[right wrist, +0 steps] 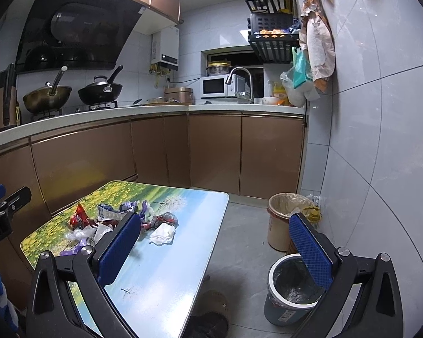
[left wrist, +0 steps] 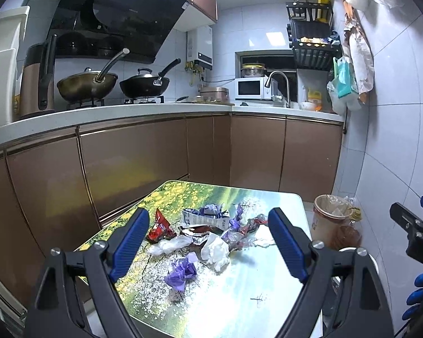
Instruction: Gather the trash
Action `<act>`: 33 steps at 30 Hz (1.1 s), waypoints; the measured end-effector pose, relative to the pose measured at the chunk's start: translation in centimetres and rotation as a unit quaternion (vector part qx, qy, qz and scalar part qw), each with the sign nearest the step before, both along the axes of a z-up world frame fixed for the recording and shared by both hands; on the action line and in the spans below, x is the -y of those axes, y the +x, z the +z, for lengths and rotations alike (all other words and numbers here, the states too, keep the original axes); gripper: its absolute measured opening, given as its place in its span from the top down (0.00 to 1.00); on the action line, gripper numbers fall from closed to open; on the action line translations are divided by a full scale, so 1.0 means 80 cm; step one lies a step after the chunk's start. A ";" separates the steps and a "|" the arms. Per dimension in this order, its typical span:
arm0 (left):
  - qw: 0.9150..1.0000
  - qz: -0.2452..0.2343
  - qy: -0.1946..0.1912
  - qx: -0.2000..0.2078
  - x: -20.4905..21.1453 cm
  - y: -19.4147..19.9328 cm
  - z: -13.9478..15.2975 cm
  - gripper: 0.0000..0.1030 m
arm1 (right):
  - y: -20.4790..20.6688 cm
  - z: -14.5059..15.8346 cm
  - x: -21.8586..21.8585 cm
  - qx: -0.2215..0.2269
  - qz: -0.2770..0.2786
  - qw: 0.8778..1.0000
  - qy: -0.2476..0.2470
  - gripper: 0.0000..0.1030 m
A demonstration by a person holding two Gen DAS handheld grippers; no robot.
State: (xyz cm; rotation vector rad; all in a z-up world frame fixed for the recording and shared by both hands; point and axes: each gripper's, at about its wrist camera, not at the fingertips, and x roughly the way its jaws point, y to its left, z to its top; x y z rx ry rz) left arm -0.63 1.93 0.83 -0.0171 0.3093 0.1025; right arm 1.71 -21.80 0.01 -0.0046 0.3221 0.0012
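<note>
- Left tongs [left wrist: 208,235]: mine, held above the near end of the table, blue pads spread wide, nothing between them. In the right view the housing at the left edge carries white lettering cut off by the frame; it reads roughly "nobot.AI".
- Table [left wrist: 239,304]: small, top printed with yellow flowers, water and sky. All the trash lies on its far half.
- Red wrapper [left wrist: 159,229]: leftmost of the heap, crumpled, white print too small to read.
- Clear film [left wrist: 169,245]: just in front of the red wrapper, touching it.
- Purple wrapper [left wrist: 182,271]: nearest to me, lying apart from the heap.
- Carton [left wrist: 200,219]: flattened, white and blue, printed text not legible.
- Tissue [left wrist: 215,250]: white wad in front of the heap's middle.
- Second tissue [right wrist: 162,233]: at the heap's right edge.
- Right tongs [right wrist: 215,248]: mine, pads wide apart and empty, left pad over the table, right pad over the floor bins. In the left view its housing shows letters "DAS", the rest cut off.
- Tan bin [right wrist: 282,219]: on the floor right of the table, clear liner, near the wall.
- Grey bin [right wrist: 292,290]: nearer me, white rim, dark liner; label on its side unreadable.
</note>
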 end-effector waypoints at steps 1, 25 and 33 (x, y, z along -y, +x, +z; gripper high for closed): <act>1.000 -0.001 0.000 -0.002 -0.001 0.001 0.000 0.17 | 0.001 -0.001 -0.001 -0.003 0.002 1.000 0.000 0.00; 0.999 -0.015 0.035 -0.018 -0.002 0.025 -0.016 0.17 | 0.036 -0.019 -0.014 -0.027 0.030 0.999 0.010 0.00; 0.999 -0.018 0.029 -0.041 -0.007 0.052 -0.032 0.16 | 0.065 -0.039 -0.023 -0.059 0.033 0.998 0.003 0.00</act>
